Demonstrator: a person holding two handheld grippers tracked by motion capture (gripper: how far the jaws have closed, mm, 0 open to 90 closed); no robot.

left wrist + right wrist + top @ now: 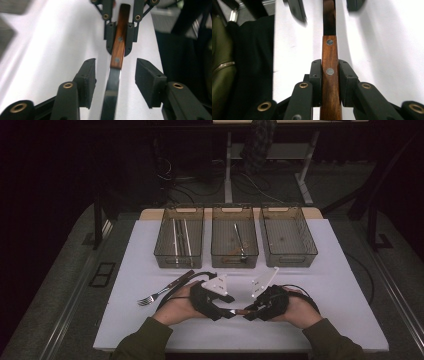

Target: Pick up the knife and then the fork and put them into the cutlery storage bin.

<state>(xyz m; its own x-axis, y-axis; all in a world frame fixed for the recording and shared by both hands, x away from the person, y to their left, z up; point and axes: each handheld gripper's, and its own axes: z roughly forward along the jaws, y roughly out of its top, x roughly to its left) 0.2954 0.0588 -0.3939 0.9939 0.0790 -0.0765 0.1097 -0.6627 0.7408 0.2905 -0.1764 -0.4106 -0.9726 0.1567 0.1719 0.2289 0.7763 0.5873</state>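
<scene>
While the right claw [330,75] is pinching the wooden handle of the knife [119,42] w/ both pads pressed on its sides, the left claw [115,77] is standing spread, its pads apart from the blade running between them, touching neither side. Both claws are facing each other tip to tip near the front edge of the white worktop [330,270], w/ the knife lying between them, handle toward the right claw [250,312], blade toward the left claw [226,312]. In the left gripper view the right claw's pads are sitting on the handle by its rivets, approx. mid-handle.

Moving outward: a fork [162,292] is lying on the worktop just left of the left hand [180,305], tines pointing to the front-left, clear of the claws. Farther back, three clear bins are sitting in a row: the left bin [178,236] is holding long utensils, the middle bin [235,236] is holding one utensil, the right bin [287,235] is standing well apart from the claws. Nothing is lying between the claws and the bins.
</scene>
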